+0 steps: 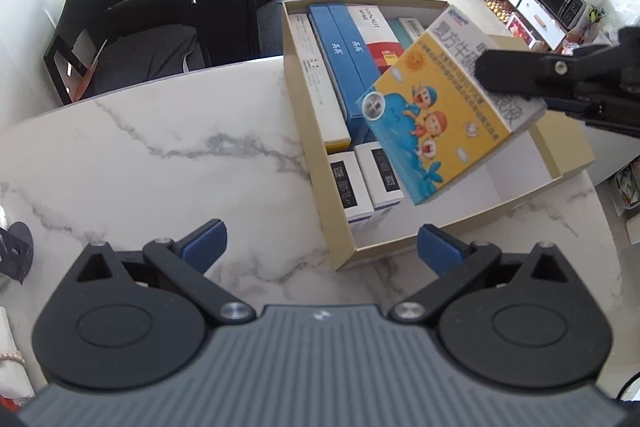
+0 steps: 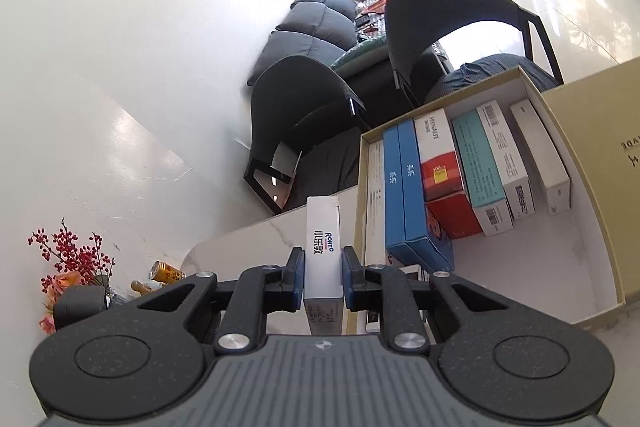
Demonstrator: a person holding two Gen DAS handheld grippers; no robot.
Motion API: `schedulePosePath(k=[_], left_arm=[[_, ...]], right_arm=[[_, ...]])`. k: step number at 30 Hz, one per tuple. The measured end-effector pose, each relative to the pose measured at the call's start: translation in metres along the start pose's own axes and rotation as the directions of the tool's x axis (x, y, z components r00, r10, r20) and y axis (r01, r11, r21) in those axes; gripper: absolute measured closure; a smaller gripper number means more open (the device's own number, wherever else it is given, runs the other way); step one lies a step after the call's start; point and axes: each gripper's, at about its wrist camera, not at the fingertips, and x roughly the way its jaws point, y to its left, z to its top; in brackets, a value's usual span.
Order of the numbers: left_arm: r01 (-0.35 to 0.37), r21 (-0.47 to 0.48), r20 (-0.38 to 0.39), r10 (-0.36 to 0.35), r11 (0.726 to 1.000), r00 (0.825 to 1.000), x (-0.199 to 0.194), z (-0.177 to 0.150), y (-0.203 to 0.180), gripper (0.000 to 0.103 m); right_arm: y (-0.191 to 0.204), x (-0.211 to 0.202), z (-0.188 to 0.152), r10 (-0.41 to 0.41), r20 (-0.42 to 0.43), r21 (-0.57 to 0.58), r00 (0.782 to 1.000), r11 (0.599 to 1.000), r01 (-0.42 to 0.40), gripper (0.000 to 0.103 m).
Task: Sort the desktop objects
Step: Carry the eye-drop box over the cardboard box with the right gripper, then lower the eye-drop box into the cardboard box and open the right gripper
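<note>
Yellow cartoon box (image 1: 444, 115) pinched in right hand-held gripper (image 2: 322, 281), left hand-held gripper (image 1: 322, 247) wide open

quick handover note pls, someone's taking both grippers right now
Right gripper: shut on a cartoon-printed box, held tilted above the tray.
Left gripper: jaws open, holding nothing, over the marble table beside the tray.
Done: several boxes already packed in the tray, including two blue boxes and two small white boxes.
Left: set the held box into the tray's free space on the right. No other loose boxes in view.
</note>
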Motion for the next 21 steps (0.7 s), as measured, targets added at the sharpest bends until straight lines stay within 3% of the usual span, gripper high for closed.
schedulePosePath(k=[5,11,21], left_arm=[[-0.02,-0.024,0.001,0.02,1.0,1.0,0.002,0.001,0.0,0.0],[-0.022,-0.022,-0.001,0.022,1.0,1.0,0.005,0.004,0.004,0.0],[-0.015,-0.026,-0.01,0.014,1.0,1.0,0.011,-0.001,0.005,0.0]], right_arm=[[0.003,0.003,-0.008,-0.013,-0.037,-0.072,0.999,0.997,0.01,0.082],[0.001,-0.003,-0.01,-0.002,-0.069,-0.082,0.998,0.997,-0.003,0.082],[-0.008,-0.004,-0.005,-0.04,-0.076,-0.03,0.996,0.999,0.037,0.082]])
